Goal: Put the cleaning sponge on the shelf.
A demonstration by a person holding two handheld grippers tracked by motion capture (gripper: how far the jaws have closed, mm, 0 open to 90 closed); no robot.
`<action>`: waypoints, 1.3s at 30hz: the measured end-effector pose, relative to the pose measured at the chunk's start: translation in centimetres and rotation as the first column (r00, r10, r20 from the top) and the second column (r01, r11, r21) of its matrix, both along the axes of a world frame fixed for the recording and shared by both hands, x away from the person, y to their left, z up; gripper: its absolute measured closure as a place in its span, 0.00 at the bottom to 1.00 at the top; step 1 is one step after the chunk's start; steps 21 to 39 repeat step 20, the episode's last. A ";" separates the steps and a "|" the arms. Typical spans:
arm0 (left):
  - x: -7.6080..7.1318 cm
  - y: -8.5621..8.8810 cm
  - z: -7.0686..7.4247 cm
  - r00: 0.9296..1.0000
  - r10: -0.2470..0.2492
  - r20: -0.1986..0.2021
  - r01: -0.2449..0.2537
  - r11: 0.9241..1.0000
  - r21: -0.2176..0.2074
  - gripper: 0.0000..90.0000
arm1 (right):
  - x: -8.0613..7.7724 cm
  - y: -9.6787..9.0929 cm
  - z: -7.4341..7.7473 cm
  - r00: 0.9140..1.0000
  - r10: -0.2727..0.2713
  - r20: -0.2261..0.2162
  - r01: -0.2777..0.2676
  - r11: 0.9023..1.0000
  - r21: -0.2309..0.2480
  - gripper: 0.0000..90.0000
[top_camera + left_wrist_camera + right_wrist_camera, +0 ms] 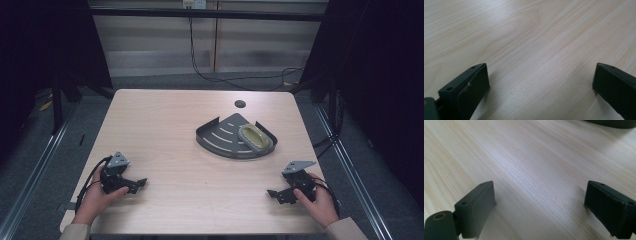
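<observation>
1. Pale wood-grain table (165, 125) is filling the work area, with dark floor and a cable lying beyond its far edge; the landmark for every position below is the grey fan-shaped rack (220, 137).
2. Nearest the person, the left gripper (140, 183) is resting low over the table, well to the near left of the rack. In the left gripper view its jaws are standing wide apart, nothing but bare wood between them.
3. The right gripper (270, 193) is sitting low to the near right of the rack. In the right gripper view its jaws are likewise spread, released and holding nothing, with the rack's dark edge (614, 123) showing at the far right.
4. Farther off, a yellowish oval dish (255, 138) is lying in the rack's right half, against the raised rim.
5. Judged step: both hands are parked, clear of the rack. To do this well, keep the jaws wide, approach the dish from the right side, and steady the rack with the left gripper so it is not sliding.
6. A round hole (240, 104) lies beyond the rack.
</observation>
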State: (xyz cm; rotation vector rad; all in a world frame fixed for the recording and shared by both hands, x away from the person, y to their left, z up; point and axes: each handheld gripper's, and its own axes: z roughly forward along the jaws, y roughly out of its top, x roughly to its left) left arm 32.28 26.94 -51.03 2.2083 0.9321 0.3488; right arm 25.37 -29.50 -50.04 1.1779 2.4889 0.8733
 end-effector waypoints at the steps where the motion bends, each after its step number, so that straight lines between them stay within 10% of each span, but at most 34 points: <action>1: 0.0 0.0 0.0 1.000 0.000 0.000 0.000 1.000 0.000 0.00 | 0.0 -0.1 -0.1 1.000 0.001 0.004 -0.001 1.000 0.010 0.10; 17: 0.0 0.0 0.0 1.000 0.001 0.004 -0.001 1.000 0.000 0.00 | -0.5 -0.8 -1.0 0.995 -0.020 0.097 0.012 0.997 0.082 0.10; 39: 0.0 0.0 0.0 1.000 -0.002 0.000 0.002 1.000 0.000 0.00 | -0.5 -0.8 -1.0 0.995 -0.022 0.095 0.015 0.996 0.083 0.10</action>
